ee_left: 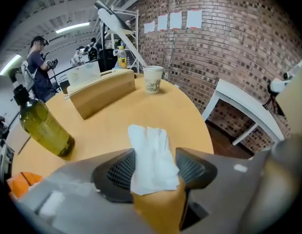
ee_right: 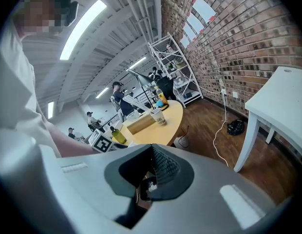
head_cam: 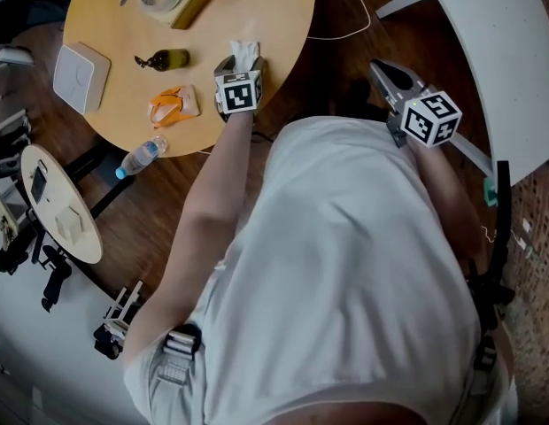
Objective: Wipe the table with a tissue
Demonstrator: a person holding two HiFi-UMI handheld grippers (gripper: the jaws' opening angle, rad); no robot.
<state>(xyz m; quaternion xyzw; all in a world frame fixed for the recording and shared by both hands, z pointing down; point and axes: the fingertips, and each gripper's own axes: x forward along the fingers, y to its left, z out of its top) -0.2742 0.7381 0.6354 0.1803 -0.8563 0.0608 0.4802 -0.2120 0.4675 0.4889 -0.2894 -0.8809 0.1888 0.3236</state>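
A white tissue (ee_left: 150, 155) lies near the front edge of the round wooden table (ee_left: 117, 116). In the head view the tissue (head_cam: 245, 51) pokes out just beyond the marker cube. My left gripper (ee_left: 153, 162) points steeply down at it, open, with a jaw at each side of the tissue. The tissue is not squeezed. That gripper (head_cam: 242, 62) hangs over the near rim of the table (head_cam: 274, 16). My right gripper (head_cam: 378, 66) is held off the table to the right, above the floor, jaws together and empty; its own view shows the same gripper (ee_right: 152, 150).
On the table are an olive-green bottle (ee_left: 41, 126), a long cardboard box (ee_left: 100, 92), a paper cup (ee_left: 153, 78), an orange wrapper (head_cam: 173, 104) and a white box (head_cam: 81, 78). A white table (head_cam: 505, 60) stands at the right. A cable (head_cam: 345, 25) runs over the floor.
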